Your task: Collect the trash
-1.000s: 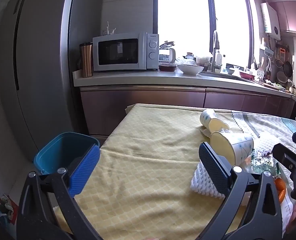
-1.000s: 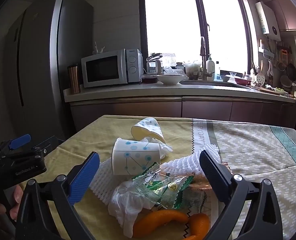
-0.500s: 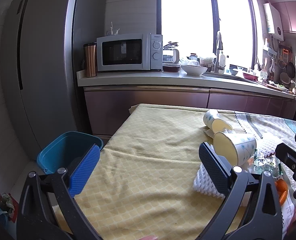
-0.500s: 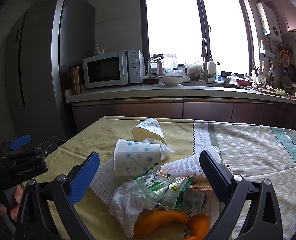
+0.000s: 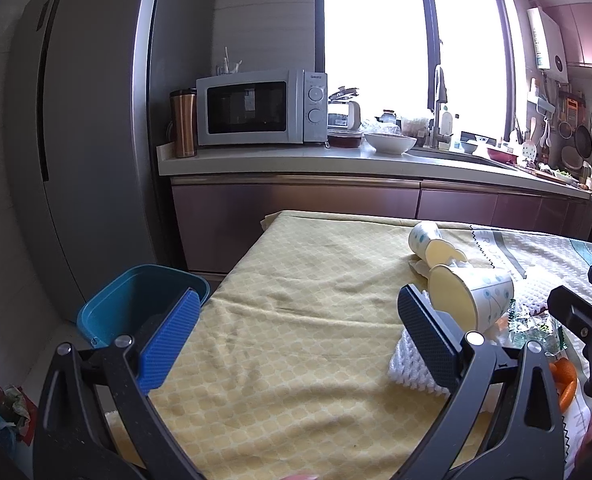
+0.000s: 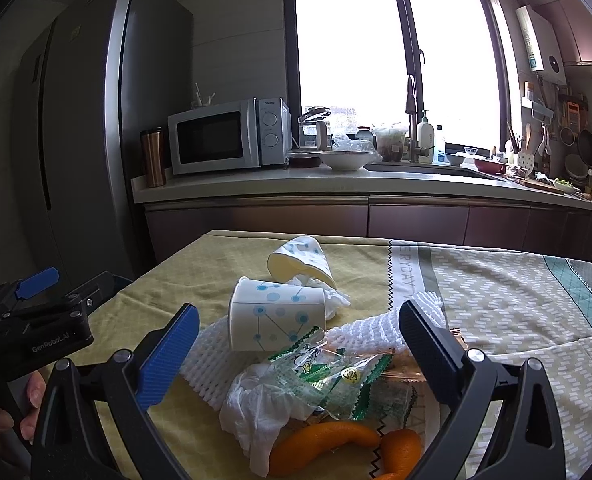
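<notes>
Daylight enters through the window behind the counter and is blown out to pure white in both views, with no detail outside. The fridge left of the window is dim and backlit, and the cabinets below the window sit in shade. Strong fisheye bending curves the fridge and window frame, frame corners go black; focus is sharp on the tablecloth.
</notes>
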`<state>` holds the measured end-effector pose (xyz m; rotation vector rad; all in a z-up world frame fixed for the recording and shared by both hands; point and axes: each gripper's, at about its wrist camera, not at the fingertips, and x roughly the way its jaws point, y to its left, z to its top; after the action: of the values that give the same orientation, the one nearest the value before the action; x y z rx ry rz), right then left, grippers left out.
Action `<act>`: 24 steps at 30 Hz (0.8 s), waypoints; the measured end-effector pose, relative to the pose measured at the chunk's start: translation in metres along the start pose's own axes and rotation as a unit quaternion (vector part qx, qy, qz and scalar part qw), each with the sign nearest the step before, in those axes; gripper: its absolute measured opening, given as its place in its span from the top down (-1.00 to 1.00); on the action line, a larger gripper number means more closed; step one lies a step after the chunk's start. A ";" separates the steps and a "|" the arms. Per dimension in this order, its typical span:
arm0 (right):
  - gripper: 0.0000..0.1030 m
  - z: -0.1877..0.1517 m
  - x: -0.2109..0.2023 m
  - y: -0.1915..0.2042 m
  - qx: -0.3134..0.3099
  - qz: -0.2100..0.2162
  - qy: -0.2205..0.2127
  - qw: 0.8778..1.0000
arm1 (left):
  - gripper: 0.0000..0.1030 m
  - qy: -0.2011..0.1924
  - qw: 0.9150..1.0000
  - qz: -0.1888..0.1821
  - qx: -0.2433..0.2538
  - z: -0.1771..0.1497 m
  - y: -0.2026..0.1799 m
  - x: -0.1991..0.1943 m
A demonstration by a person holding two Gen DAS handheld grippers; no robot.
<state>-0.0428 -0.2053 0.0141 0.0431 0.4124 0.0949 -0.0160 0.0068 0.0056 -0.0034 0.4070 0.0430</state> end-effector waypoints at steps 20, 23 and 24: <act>-0.87 -0.002 0.002 0.000 0.000 0.010 0.005 1.000 | -0.89 0.000 1.000 0.001 0.001 0.000 0.001 -0.002; -0.87 -0.001 0.002 0.001 0.000 0.011 0.006 1.000 | -0.89 0.000 1.000 0.001 0.001 0.000 0.002 -0.003; -0.87 -0.001 0.003 0.001 0.000 0.012 0.007 1.000 | -0.89 0.001 1.000 0.001 0.000 0.000 0.002 -0.002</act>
<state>-0.0408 -0.2042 0.0120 0.0464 0.4254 0.1181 -0.0184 0.0086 0.0062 -0.0028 0.4090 0.0442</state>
